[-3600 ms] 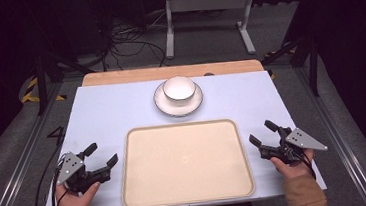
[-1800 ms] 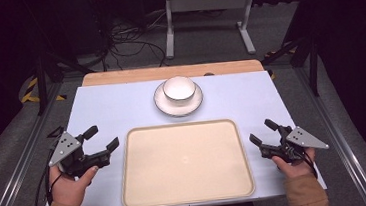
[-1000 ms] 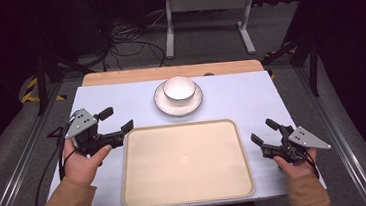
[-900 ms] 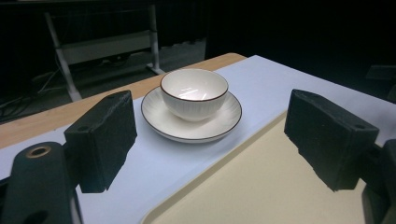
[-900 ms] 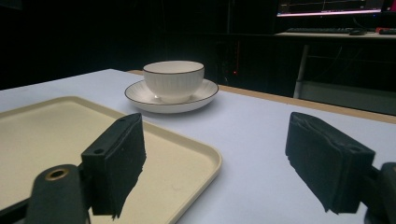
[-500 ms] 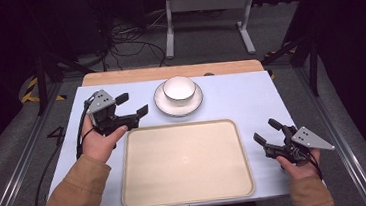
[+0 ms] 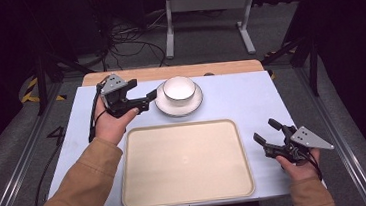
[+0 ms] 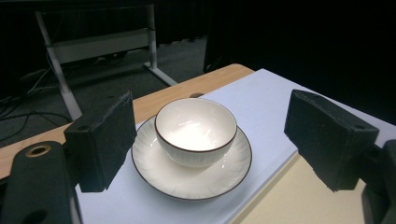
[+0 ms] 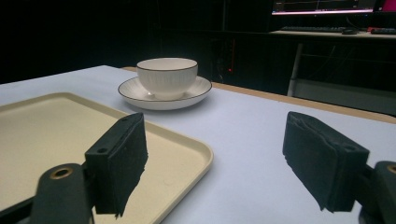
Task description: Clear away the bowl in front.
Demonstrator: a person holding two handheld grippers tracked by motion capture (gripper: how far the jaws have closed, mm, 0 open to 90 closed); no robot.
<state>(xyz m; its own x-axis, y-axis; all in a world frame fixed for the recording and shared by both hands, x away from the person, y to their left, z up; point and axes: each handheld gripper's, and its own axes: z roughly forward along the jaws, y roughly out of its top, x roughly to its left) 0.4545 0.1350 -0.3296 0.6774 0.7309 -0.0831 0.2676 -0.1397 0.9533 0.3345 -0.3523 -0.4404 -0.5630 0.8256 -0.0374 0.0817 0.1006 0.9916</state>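
Note:
A white bowl (image 7: 178,88) stands on a white saucer (image 7: 191,105) at the back middle of the pale blue table top (image 7: 241,98). My left gripper (image 7: 144,88) hovers just left of the saucer, open, its jaws pointing at the bowl (image 8: 196,128) without touching it or the saucer (image 8: 187,179). In front lies a beige tray (image 7: 186,163), bare. My right gripper (image 7: 264,130) sits by the tray's right edge, open; its jaws have just been closing a little with nothing between them. From the right gripper (image 9: 219,161) the bowl (image 9: 166,74) stands far off beyond the tray (image 9: 46,130).
A wooden strip (image 7: 118,76) borders the table's far edge. Behind it are a metal stand (image 7: 202,3) and cables (image 7: 125,38) on the floor. Metal rails (image 7: 340,139) run along both table sides.
My left gripper has moved away from the person and to the right, from the tray's left side up to the saucer's left rim. The right hand has stayed put.

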